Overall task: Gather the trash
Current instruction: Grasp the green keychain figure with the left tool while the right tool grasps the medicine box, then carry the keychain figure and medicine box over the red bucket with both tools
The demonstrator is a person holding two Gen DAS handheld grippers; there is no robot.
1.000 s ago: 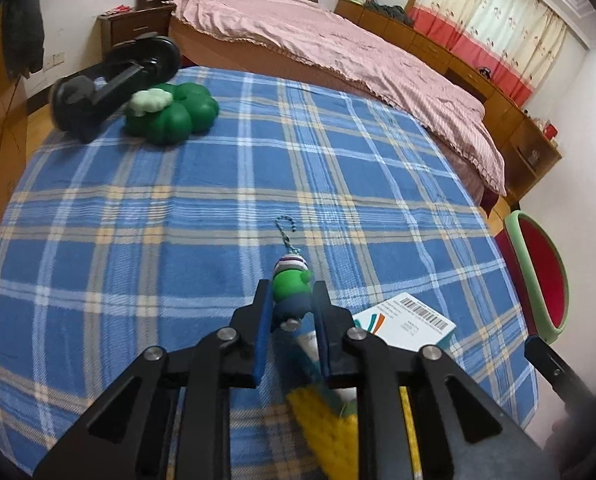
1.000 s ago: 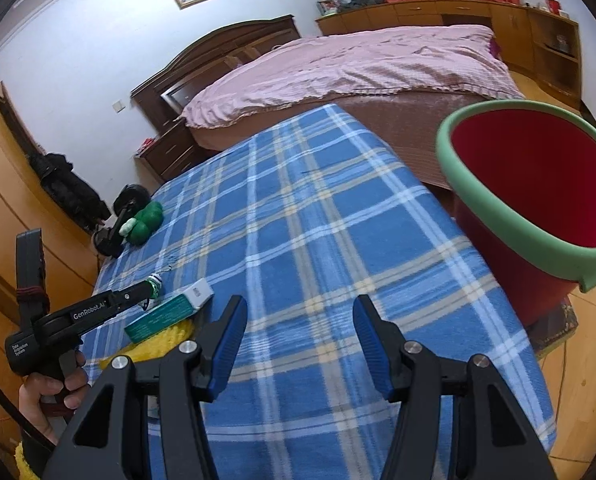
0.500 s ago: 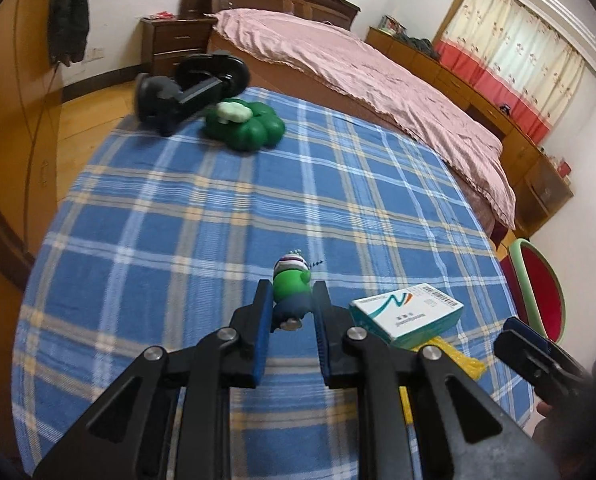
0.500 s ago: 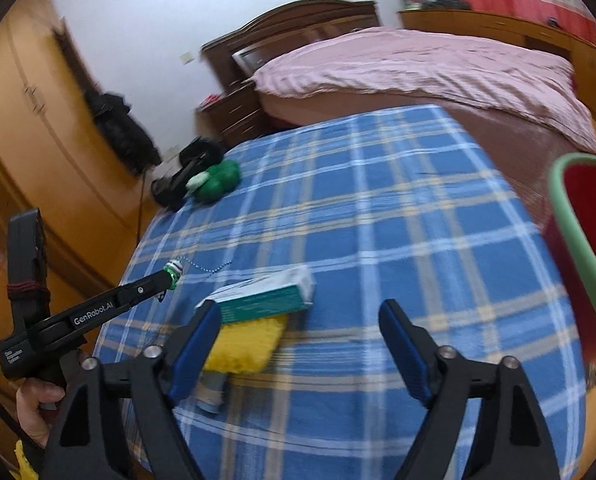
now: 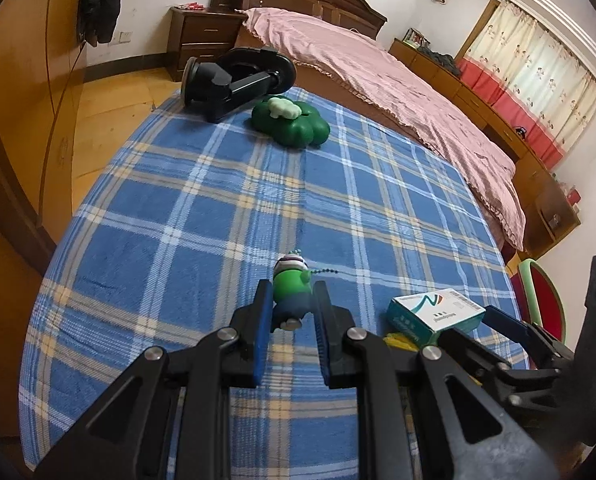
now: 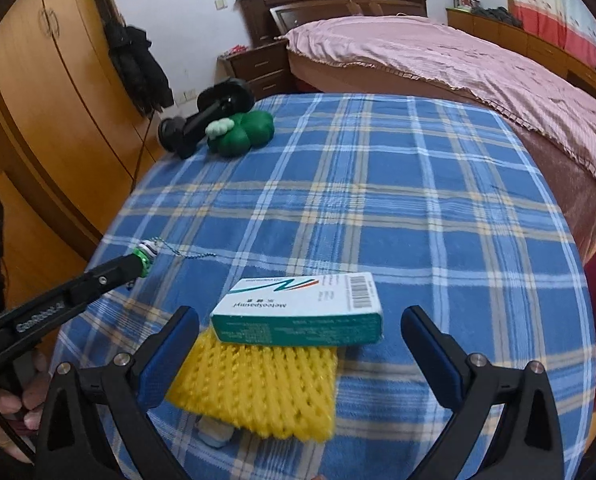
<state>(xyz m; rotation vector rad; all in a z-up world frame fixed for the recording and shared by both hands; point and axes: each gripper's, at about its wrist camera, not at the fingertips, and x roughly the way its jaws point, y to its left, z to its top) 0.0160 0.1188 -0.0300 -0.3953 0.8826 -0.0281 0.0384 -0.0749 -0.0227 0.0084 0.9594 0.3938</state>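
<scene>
My left gripper (image 5: 291,308) is shut on a small green figurine keychain (image 5: 291,289), its bead chain trailing to the right; the same keychain (image 6: 144,254) shows at the left gripper's tip in the right wrist view. My right gripper (image 6: 300,330) hovers over the near table edge, its jaws opening wide. Between its fingers lie a white-and-teal medicine box (image 6: 302,306) and a yellow foam net (image 6: 258,388) beneath it; the pads touch neither. The box (image 5: 434,314) also appears at the right of the left wrist view.
The blue plaid tablecloth (image 6: 378,200) covers the table. A green clover-shaped toy (image 5: 292,124) and a black device (image 5: 234,80) sit at the far edge. A red bin with a green rim (image 5: 544,300) stands right of the table. A small pale object (image 6: 216,434) peeks from under the net. A pink bed lies behind.
My right gripper swung left from the red bin to above the box and net, and its jaws widened. My left gripper shifted left with the keychain.
</scene>
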